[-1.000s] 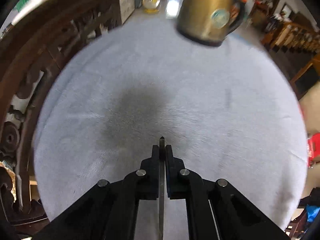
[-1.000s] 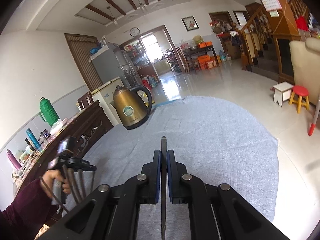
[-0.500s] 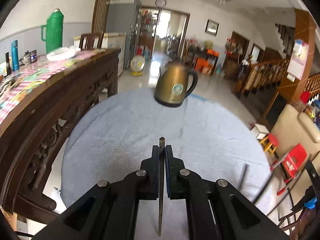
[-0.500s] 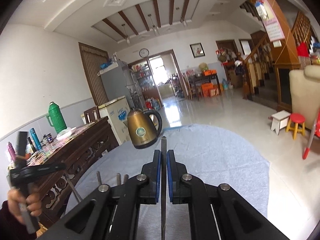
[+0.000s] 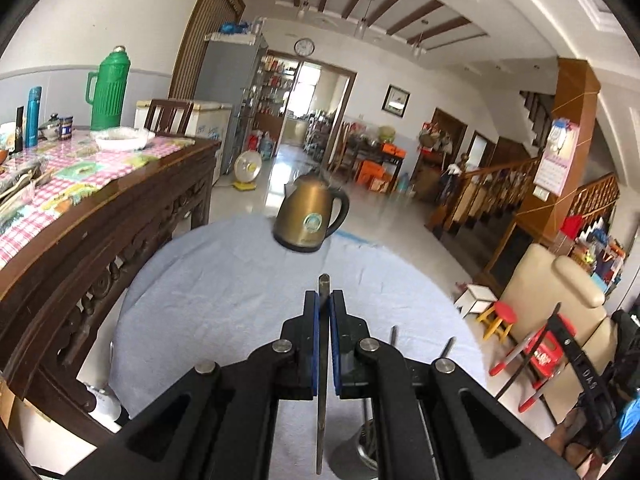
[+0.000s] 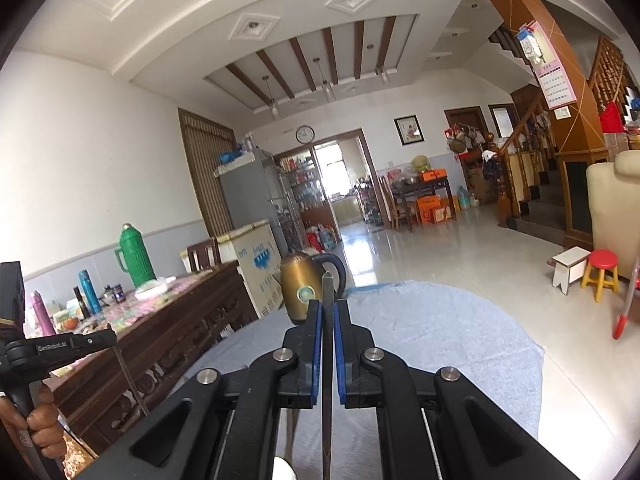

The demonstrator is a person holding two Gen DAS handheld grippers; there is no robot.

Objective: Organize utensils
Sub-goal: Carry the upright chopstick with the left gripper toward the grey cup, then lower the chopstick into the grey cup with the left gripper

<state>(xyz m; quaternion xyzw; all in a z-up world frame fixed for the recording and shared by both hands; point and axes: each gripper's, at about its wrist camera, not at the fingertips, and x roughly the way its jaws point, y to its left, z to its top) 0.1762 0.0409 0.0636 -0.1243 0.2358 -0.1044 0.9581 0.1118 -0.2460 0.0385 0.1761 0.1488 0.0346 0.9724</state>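
Note:
My left gripper [image 5: 323,300] is shut on a thin metal utensil [image 5: 321,380], seen edge-on with its tip just past the blue pads. Two more metal handles [image 5: 394,337] stick up to its right, above a steel holder [image 5: 362,444] that the gripper's arm mostly hides. My right gripper [image 6: 328,308] is shut on another thin metal utensil [image 6: 327,400], also edge-on. In the right wrist view a hand holds the left gripper's body [image 6: 52,350] at the far left, with a thin utensil [image 6: 129,380] hanging below it. Both grippers hover above the round table's blue-grey cloth [image 5: 224,280].
A brass-coloured kettle [image 5: 310,216] stands at the far edge of the cloth [image 6: 440,328]. A dark carved sideboard [image 5: 100,232] with a green thermos [image 5: 107,90] and bottles runs along the left. A cream armchair [image 5: 560,296] and small stools [image 5: 502,316] stand on the right.
Both views have lifted and tilted up; the left one went from looking down on the cloth to looking across the room. The kettle sits lower in both. Both grippers kept hold of their utensils.

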